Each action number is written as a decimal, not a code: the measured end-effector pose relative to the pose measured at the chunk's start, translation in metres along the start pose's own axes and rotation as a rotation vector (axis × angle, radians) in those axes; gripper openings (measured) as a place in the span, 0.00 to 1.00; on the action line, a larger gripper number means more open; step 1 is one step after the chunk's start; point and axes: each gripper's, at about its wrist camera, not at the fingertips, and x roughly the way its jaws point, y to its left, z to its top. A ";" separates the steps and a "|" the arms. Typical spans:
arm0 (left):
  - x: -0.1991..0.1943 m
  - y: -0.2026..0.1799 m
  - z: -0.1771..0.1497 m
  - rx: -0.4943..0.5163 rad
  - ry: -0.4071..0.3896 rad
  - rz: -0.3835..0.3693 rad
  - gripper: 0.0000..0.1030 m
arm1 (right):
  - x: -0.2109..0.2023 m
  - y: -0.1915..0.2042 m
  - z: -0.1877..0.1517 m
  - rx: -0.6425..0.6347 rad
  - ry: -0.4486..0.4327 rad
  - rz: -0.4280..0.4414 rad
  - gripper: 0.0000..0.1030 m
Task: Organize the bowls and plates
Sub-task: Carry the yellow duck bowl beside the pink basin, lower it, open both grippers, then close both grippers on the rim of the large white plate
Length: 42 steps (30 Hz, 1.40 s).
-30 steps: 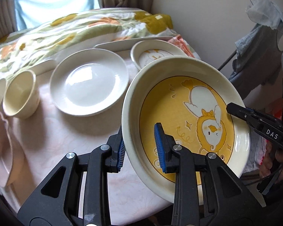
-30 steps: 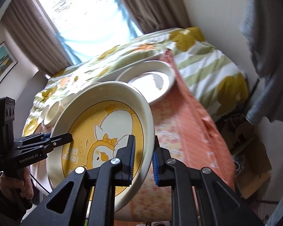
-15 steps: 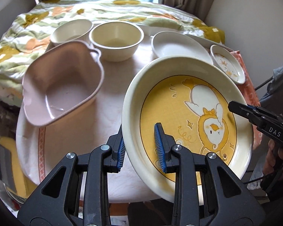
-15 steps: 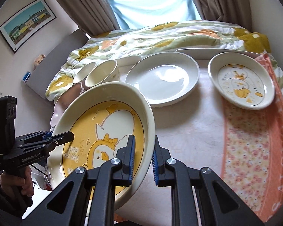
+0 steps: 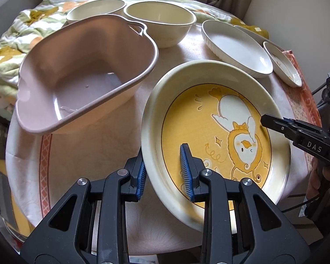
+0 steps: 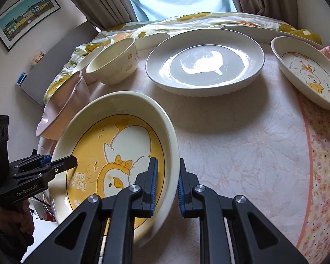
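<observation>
A large cream plate with a yellow duck picture [image 5: 220, 132] is held between both grippers just above the table. My left gripper [image 5: 164, 173] is shut on its near-left rim. My right gripper [image 6: 166, 184] is shut on the opposite rim of the plate [image 6: 112, 151], and shows at the right of the left wrist view [image 5: 297, 132]. A plain white plate [image 6: 205, 63], a small duck dish [image 6: 308, 70], two cream bowls [image 6: 112, 63] and a pink heart-shaped bowl [image 5: 83, 74] stand on the table.
The round table has a pale cloth [image 6: 242, 154] with an orange floral border at the right. A long white tray [image 6: 253, 30] lies at the back edge. A flowered quilt [image 6: 187, 19] and a curtained window lie behind.
Both grippers have carried the duck plate from beyond the table's right side over the table and lower, closer to the cloth. The grips have not changed.
</observation>
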 end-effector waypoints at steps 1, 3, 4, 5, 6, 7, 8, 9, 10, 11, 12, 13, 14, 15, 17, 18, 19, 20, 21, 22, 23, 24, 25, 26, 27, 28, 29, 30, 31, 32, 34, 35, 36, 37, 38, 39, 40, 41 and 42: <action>0.001 0.001 -0.001 0.000 0.003 -0.001 0.25 | -0.001 0.002 0.000 0.000 -0.007 -0.002 0.15; 0.002 0.003 -0.001 -0.004 0.002 -0.011 0.25 | -0.001 0.004 0.000 -0.003 -0.006 -0.018 0.15; 0.002 0.002 -0.001 0.000 0.004 -0.010 0.25 | -0.001 0.004 0.000 -0.004 -0.004 -0.023 0.15; 0.002 0.002 -0.001 0.001 0.005 -0.008 0.25 | -0.001 0.004 0.000 -0.003 -0.002 -0.027 0.15; 0.002 0.002 -0.001 -0.001 0.006 -0.008 0.25 | -0.001 0.005 0.000 -0.003 -0.001 -0.030 0.15; 0.002 0.002 -0.001 -0.003 0.007 -0.006 0.25 | 0.000 0.007 0.001 -0.004 0.001 -0.036 0.15; 0.002 0.002 -0.001 -0.004 0.007 0.000 0.25 | 0.000 0.008 0.001 -0.009 0.003 -0.044 0.15; 0.002 0.001 -0.001 -0.003 0.007 0.006 0.25 | 0.001 0.008 0.002 -0.017 0.005 -0.052 0.15; 0.003 0.000 0.000 0.000 0.009 0.011 0.25 | 0.001 0.009 0.002 -0.024 0.009 -0.059 0.15; 0.003 -0.001 0.001 0.001 0.010 0.015 0.25 | 0.001 0.009 0.002 -0.029 0.012 -0.065 0.15; 0.003 -0.001 0.001 0.001 0.012 0.018 0.25 | 0.002 0.010 0.002 -0.031 0.016 -0.067 0.15; 0.003 -0.001 0.001 0.002 0.014 0.021 0.25 | 0.002 0.010 0.003 -0.032 0.019 -0.068 0.15; 0.003 -0.002 0.002 0.005 0.015 0.027 0.25 | 0.002 0.011 0.004 -0.032 0.023 -0.068 0.15; 0.003 -0.003 0.002 0.010 0.016 0.037 0.25 | 0.002 0.011 0.004 -0.030 0.026 -0.070 0.15; 0.002 -0.006 0.003 0.024 0.014 0.067 0.25 | 0.003 0.012 0.005 -0.037 0.034 -0.078 0.15; 0.002 -0.007 0.003 0.031 0.013 0.085 0.25 | 0.003 0.013 0.005 -0.045 0.037 -0.086 0.15; 0.002 -0.009 0.004 0.040 0.013 0.100 0.26 | 0.004 0.015 0.005 -0.055 0.037 -0.094 0.15; 0.002 -0.009 0.004 0.049 0.012 0.112 0.26 | 0.003 0.015 0.004 -0.063 0.034 -0.101 0.15; 0.002 -0.011 0.003 0.057 0.011 0.120 0.26 | 0.004 0.017 0.004 -0.066 0.027 -0.106 0.15; 0.002 -0.012 0.003 0.063 0.010 0.122 0.27 | 0.003 0.017 0.003 -0.065 0.018 -0.106 0.16; 0.002 -0.012 0.002 0.068 0.011 0.120 0.34 | 0.002 0.017 0.002 -0.060 0.008 -0.102 0.25; 0.002 -0.012 0.001 0.068 0.014 0.119 0.44 | 0.001 0.017 0.000 -0.055 -0.002 -0.099 0.44; 0.002 -0.012 -0.001 0.064 0.014 0.121 0.75 | -0.001 0.018 -0.001 -0.054 -0.015 -0.095 0.58; 0.000 -0.011 -0.003 0.056 0.000 0.123 0.97 | -0.003 0.018 -0.002 -0.054 -0.028 -0.090 0.86; -0.005 -0.011 -0.005 0.049 -0.025 0.124 1.00 | -0.005 0.019 -0.003 -0.055 -0.041 -0.085 0.98; -0.008 -0.011 -0.006 0.047 -0.037 0.120 1.00 | -0.007 0.019 -0.004 -0.059 -0.057 -0.084 0.98; -0.009 -0.011 -0.007 0.048 -0.033 0.120 1.00 | -0.010 0.021 -0.005 -0.065 -0.074 -0.087 0.98; -0.010 -0.011 -0.007 0.048 -0.026 0.129 1.00 | -0.012 0.022 -0.006 -0.073 -0.089 -0.091 0.99; -0.012 -0.011 -0.008 0.048 -0.021 0.129 1.00 | -0.015 0.022 -0.006 -0.082 -0.101 -0.097 0.99; -0.015 -0.011 -0.007 0.045 -0.017 0.117 1.00 | -0.017 0.024 -0.006 -0.090 -0.109 -0.109 0.99; -0.028 -0.012 -0.006 0.037 -0.021 0.101 1.00 | -0.025 0.028 -0.002 -0.113 -0.105 -0.144 0.99; -0.036 -0.014 -0.003 0.039 -0.028 0.100 1.00 | -0.032 0.030 0.001 -0.127 -0.110 -0.153 0.99; -0.046 -0.015 0.001 0.039 -0.038 0.107 1.00 | -0.042 0.033 0.004 -0.140 -0.124 -0.161 0.99; -0.057 -0.016 0.007 0.031 -0.054 0.107 1.00 | -0.054 0.036 0.009 -0.146 -0.144 -0.169 0.99; -0.070 -0.017 0.014 0.020 -0.075 0.094 1.00 | -0.066 0.038 0.015 -0.143 -0.167 -0.173 0.99; -0.083 -0.018 0.022 0.009 -0.099 0.077 1.00 | -0.080 0.039 0.022 -0.135 -0.188 -0.172 0.99; -0.095 -0.019 0.030 0.001 -0.126 0.064 1.00 | -0.093 0.038 0.030 -0.121 -0.196 -0.158 0.99; -0.106 -0.021 0.037 -0.001 -0.148 0.058 1.00 | -0.103 0.037 0.039 -0.107 -0.179 -0.140 0.99; -0.115 -0.024 0.046 -0.001 -0.165 0.056 1.00 | -0.112 0.036 0.048 -0.091 -0.151 -0.130 0.99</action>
